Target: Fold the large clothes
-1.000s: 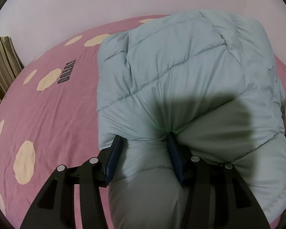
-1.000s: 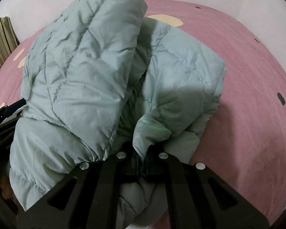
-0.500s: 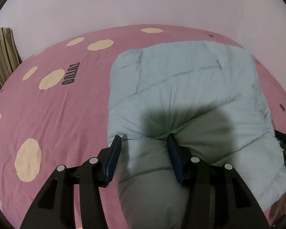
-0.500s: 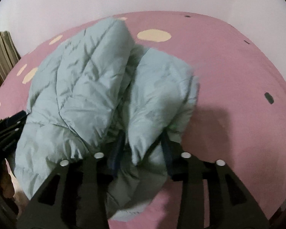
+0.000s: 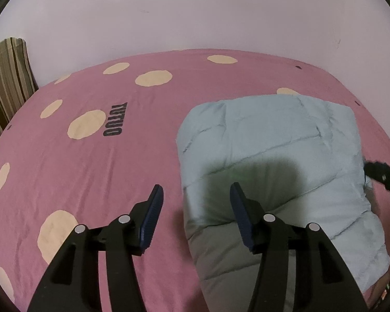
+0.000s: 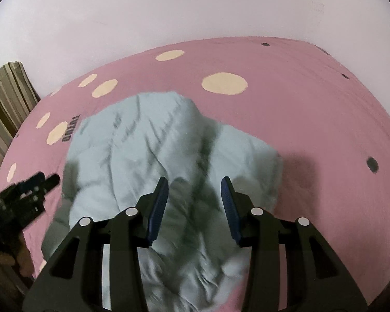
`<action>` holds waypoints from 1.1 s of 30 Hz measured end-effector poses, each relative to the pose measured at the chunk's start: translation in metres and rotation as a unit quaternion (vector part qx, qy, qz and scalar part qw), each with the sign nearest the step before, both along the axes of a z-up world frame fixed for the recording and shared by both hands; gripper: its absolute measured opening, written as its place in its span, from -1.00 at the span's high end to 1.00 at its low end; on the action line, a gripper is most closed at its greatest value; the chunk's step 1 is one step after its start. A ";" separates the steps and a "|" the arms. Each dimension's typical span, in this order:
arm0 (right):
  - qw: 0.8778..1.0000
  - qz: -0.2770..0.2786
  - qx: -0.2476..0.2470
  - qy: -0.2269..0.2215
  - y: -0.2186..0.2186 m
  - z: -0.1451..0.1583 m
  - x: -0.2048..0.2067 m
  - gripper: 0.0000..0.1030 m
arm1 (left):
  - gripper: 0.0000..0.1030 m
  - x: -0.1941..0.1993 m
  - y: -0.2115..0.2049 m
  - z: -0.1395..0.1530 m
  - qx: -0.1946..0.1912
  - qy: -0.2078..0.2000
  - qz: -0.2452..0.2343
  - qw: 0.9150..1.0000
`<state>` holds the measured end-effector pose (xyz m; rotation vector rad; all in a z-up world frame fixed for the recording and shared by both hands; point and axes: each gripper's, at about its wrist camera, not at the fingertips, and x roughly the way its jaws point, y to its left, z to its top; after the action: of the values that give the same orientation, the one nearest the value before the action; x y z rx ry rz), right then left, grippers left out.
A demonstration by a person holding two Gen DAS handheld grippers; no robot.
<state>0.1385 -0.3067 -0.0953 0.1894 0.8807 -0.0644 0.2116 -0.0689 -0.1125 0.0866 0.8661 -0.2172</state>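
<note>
A pale blue quilted puffer jacket [image 5: 273, 143] lies folded in a bundle on the pink bed sheet [image 5: 91, 169]. My left gripper [image 5: 195, 189] hovers over the bundle's near left edge; its jaws are opening and the blue pads touch nothing. In the right wrist view the jacket [image 6: 143, 143] lies rumpled below my right gripper [image 6: 194, 182], whose jaws are also opening, with the fabric beneath them and not pinched. Each view shows the other gripper at its edge: the right gripper [image 5: 384, 176] and the left gripper [image 6: 26, 189].
The pink sheet [image 6: 299, 117] has cream dots and dark lettering [image 5: 113, 119]. A striped cushion [image 5: 7, 78] stands at the far left against the plain white wall [image 5: 195, 13]. The bed's edge runs along the right side.
Both grippers let go of the jacket and rose away from it. The right jaws went from shut on the fabric to open. The jacket dropped flat onto the sheet.
</note>
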 end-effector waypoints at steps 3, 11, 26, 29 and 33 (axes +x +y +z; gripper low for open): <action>1.000 0.007 0.007 0.004 0.007 0.000 0.017 0.08 | -0.04 0.002 -0.001 -0.003 0.002 0.003 -0.002 1.000; 0.999 0.018 0.015 0.034 0.014 -0.017 0.036 0.30 | -0.04 0.004 -0.006 -0.012 0.007 0.011 -0.007 1.000; 0.999 -0.001 0.033 0.003 -0.008 0.000 0.007 0.95 | -0.04 0.012 -0.015 -0.004 -0.002 0.010 -0.021 1.000; 1.000 -0.013 0.020 0.014 -0.018 -0.009 -0.005 0.97 | -0.04 0.008 -0.025 -0.006 0.001 0.009 -0.036 0.999; 0.998 -0.034 0.015 0.044 -0.035 -0.036 -0.011 1.00 | -0.04 0.007 -0.038 -0.013 0.009 0.014 -0.045 0.999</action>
<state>0.1270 -0.3421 -0.1313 0.2460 0.9631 -0.1247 0.2189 -0.1071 -0.1258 0.1389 0.8935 -0.2955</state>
